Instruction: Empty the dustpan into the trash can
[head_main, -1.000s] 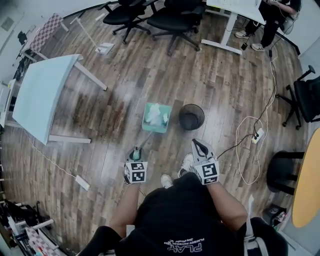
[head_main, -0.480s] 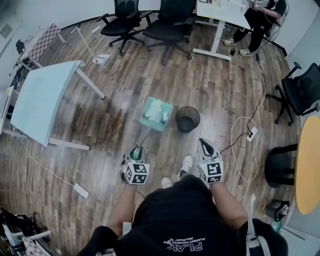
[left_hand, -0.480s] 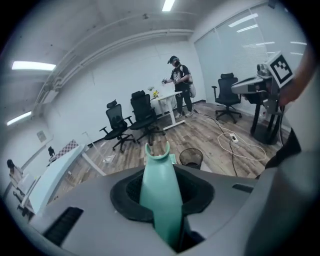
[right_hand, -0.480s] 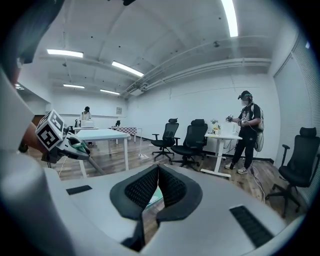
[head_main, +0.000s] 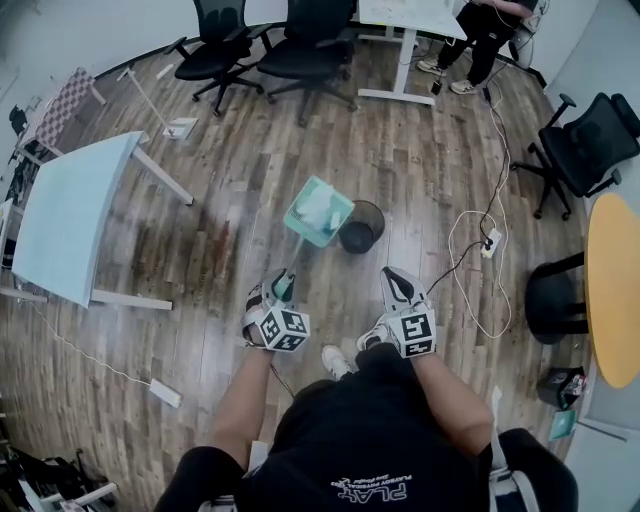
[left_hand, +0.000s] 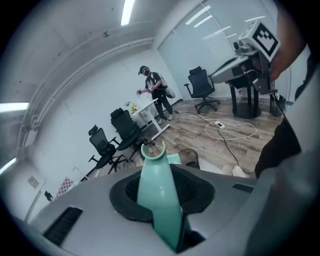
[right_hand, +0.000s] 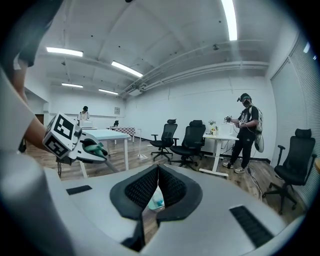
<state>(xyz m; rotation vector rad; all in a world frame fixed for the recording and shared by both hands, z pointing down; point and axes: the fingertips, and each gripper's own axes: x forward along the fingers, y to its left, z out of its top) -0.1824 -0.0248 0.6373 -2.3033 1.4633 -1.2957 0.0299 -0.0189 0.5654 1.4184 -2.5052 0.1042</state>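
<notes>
One teal dustpan (head_main: 320, 210) hangs on its long handle (left_hand: 157, 200) over the wooden floor (head_main: 200, 180), a little way ahead of the person's feet. Crumpled white paper (head_main: 318, 203) lies in its tray. In the head view its right edge overlaps the left rim of the black trash can (head_main: 360, 226); whether the two touch cannot be told.

The left hand-held gripper (head_main: 283, 280) is clamped on the top of the handle. Its own view shows the teal shaft standing between the black pads, which press on it from both sides, though the jaws have just eased open a shade.

The right hand-held gripper (head_main: 392, 273) is held near and to the right of the trash can. Its jaws are together with nothing between them, and a sliver of the dustpan shows through the slit below the pads.

Two white shoes (head_main: 375, 335) stand on the floor just below the grippers. A white power strip with a looping cable (head_main: 490, 243) lies to the right of the can. A pale blue desk (head_main: 70, 220) stands well apart on the left, black office chairs (head_main: 300, 50) are at the far side, and a round yellow desk (head_main: 615, 290) is at the right edge. Another person (head_main: 490, 30) stands at the far right.
</notes>
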